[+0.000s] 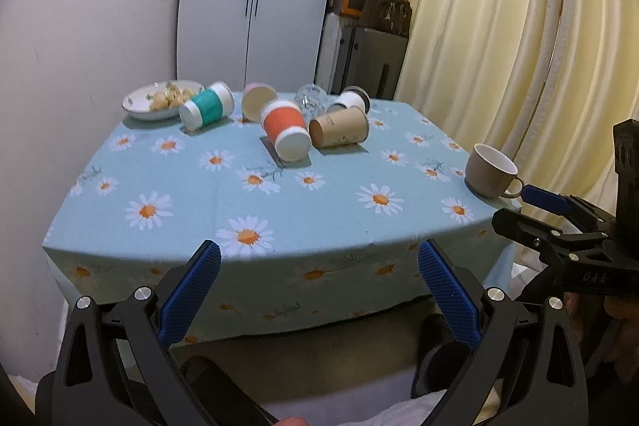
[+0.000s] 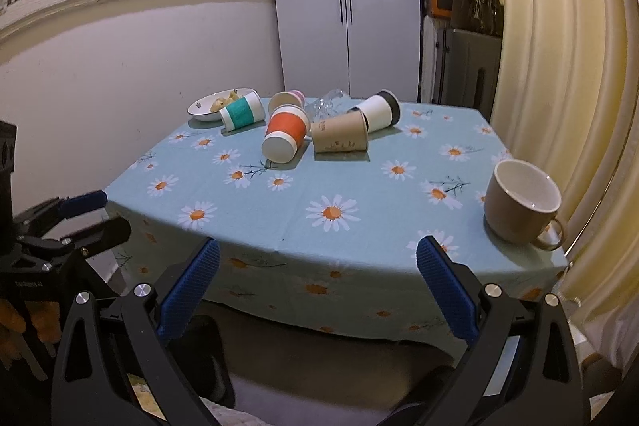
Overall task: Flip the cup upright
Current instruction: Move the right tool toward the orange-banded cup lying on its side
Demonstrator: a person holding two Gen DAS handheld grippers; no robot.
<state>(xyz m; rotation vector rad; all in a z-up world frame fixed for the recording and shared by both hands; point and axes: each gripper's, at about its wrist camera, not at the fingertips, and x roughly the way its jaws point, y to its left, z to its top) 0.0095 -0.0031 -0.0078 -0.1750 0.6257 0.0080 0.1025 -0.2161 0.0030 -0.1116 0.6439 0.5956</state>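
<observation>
At the near edge of the worktop (image 1: 191, 194), both tongs hang short of the daisy cloth, each with its blue pads spread wide and nothing between them: the left tongs (image 1: 319, 268) seen from their own camera, the right tongs (image 2: 317, 266) likewise. Toward the far side lies a cluster of tipped cups. The orange cup (image 1: 285, 134) lies on its side, white base toward the camera. Just right of it, touching or nearly so, the brown cup (image 1: 339, 131) lies on its side. Behind that lies a white cup (image 2: 379, 112) with a dark lid, and a clear glass (image 1: 313, 100) sits between. A teal cup (image 1: 205, 105) lies beside a bowl (image 1: 137, 104) of food at far left; a pink cup (image 1: 257, 100) lies behind the orange one. A mug (image 2: 521, 206) stands upright near the right edge, well apart from the rest.
</observation>
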